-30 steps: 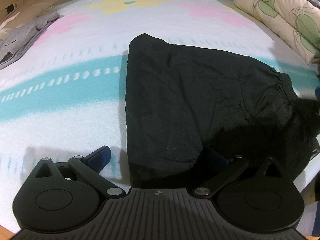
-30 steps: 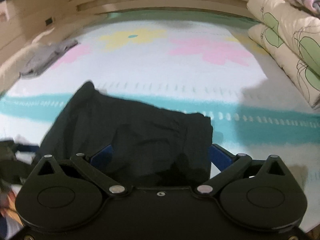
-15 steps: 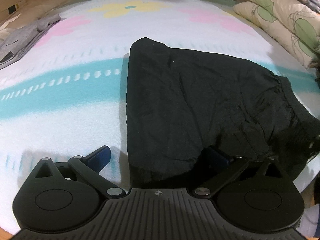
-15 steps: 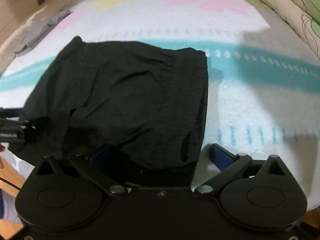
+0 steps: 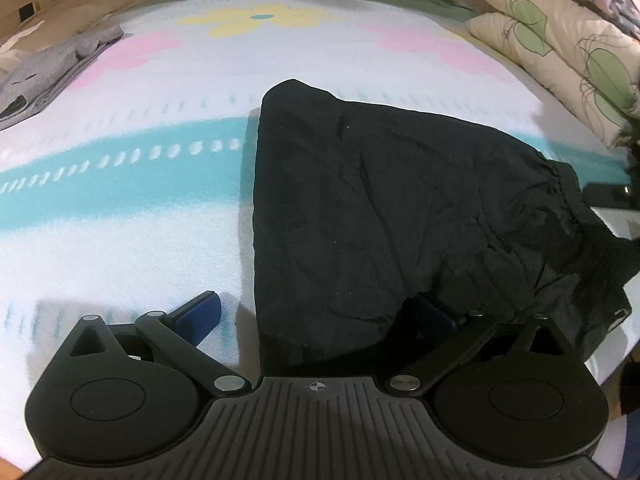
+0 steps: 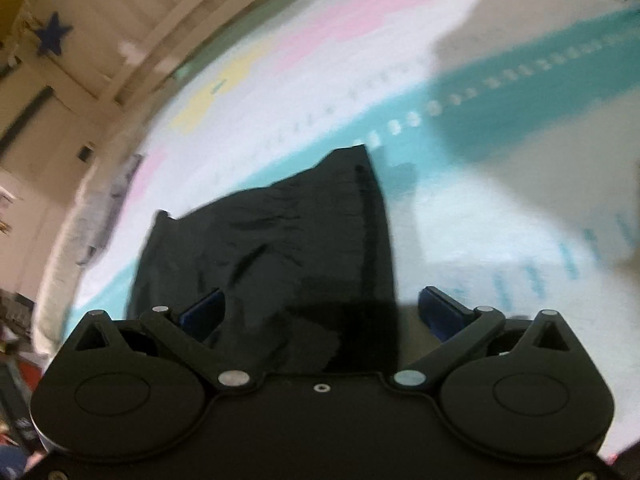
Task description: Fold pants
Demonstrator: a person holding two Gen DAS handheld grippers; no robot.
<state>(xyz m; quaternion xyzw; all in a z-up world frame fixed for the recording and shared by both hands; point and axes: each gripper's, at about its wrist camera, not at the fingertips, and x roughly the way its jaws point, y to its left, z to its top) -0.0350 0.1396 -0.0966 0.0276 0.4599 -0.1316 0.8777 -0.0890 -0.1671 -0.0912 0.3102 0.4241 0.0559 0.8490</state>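
Fabric of the black pants point(image 5: 380, 208) looks limp; with left gripper point(image 5: 316, 312) and right gripper point(image 6: 320, 312) both spread, pinch the elastic waistband point(image 5: 560, 184).

Black pants point(image 5: 380, 208) on flowered bedspread point(image 5: 120, 200)

Right wrist view motion-blurred; bed sheet point(image 6: 500, 208) pattern smeared. Black pants point(image 5: 380, 208) cover the left gripper's point(image 5: 320, 312) right fingertip; near hem possibly under gripper body. Pillows point(image 5: 560, 52) cut off right.
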